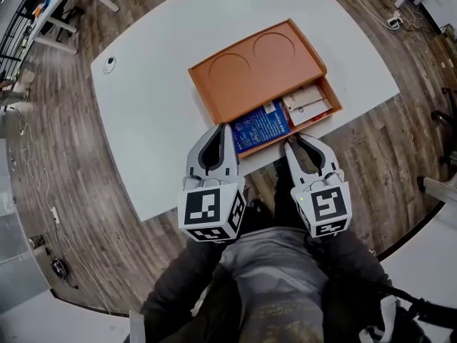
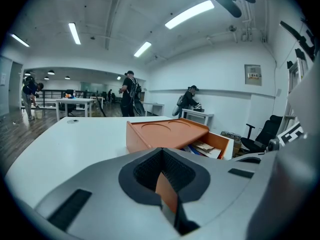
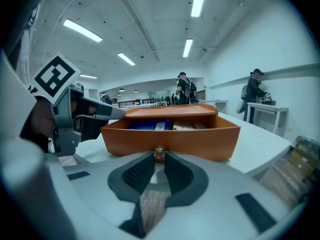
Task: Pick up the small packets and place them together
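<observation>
Your right gripper pinches the knob of the open drawer; your left gripper, jaws together, sits at a corner of the orange box, contact unclear; the small packets lie in that drawer, partly hidden under the box.

Matt orange drawer box, smooth white table; glossy blue packet

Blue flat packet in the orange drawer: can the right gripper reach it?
Probably: the orange drawer is open, the blue flat packet uncovered; the right gripper must release the small brown knob.
</observation>
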Available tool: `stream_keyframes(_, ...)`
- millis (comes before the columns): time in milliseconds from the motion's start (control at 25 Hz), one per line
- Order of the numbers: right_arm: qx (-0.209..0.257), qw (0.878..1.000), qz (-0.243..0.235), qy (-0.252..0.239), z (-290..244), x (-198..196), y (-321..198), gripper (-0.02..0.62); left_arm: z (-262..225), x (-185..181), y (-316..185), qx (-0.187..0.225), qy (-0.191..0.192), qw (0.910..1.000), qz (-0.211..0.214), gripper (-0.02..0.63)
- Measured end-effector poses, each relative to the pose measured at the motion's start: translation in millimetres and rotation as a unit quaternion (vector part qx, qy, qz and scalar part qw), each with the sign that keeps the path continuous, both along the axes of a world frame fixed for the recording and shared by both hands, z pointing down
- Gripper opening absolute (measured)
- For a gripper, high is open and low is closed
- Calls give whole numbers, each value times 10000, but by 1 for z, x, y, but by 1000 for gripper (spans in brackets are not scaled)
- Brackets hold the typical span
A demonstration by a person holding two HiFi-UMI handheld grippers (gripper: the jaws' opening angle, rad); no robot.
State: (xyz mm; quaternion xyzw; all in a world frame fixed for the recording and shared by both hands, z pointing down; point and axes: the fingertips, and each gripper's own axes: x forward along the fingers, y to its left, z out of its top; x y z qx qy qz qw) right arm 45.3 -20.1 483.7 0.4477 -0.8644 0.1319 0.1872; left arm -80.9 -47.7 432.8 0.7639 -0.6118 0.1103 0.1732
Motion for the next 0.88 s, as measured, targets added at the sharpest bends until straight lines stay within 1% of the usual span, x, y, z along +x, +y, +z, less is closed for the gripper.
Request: stream_keyframes(880,106,9999,40,-54,14,16,26,69,10,15,7,-5,-19,9998,193,-2)
